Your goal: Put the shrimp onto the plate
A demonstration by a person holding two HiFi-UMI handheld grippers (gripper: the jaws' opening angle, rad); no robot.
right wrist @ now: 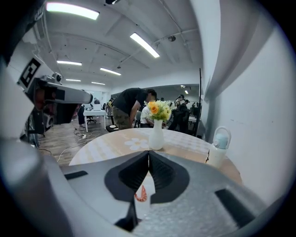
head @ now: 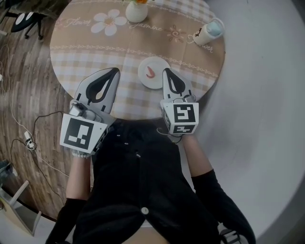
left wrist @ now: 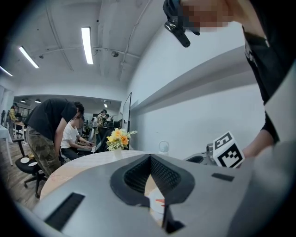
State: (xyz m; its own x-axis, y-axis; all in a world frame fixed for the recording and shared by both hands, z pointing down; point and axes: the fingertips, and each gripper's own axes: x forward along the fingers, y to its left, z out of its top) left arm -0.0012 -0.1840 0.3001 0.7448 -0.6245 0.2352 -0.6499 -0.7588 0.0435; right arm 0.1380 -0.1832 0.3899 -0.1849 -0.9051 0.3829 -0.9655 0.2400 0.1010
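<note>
An orange shrimp [head: 150, 71] lies on a small white plate [head: 155, 83] near the front edge of the round checked table [head: 95, 52]. My right gripper [head: 167, 71] hangs over the plate's right rim, shut and empty. Left of the plate, my left gripper [head: 114, 70] is raised above the table's front, also shut with nothing in it. In the right gripper view the shrimp [right wrist: 140, 194] and the plate [right wrist: 144, 206] show through the gap below the closed jaws of the right gripper [right wrist: 148, 152]. The left gripper view shows the left gripper [left wrist: 150, 156] shut, with the plate [left wrist: 156, 209] beyond.
A white vase of yellow flowers [head: 136, 10] stands at the table's far side. A white and blue bottle [head: 209, 32] sits at the far right. A white wall [head: 267, 95] bounds the right. Cables [head: 28, 138] and a chair [head: 26, 21] are on the wooden floor, left.
</note>
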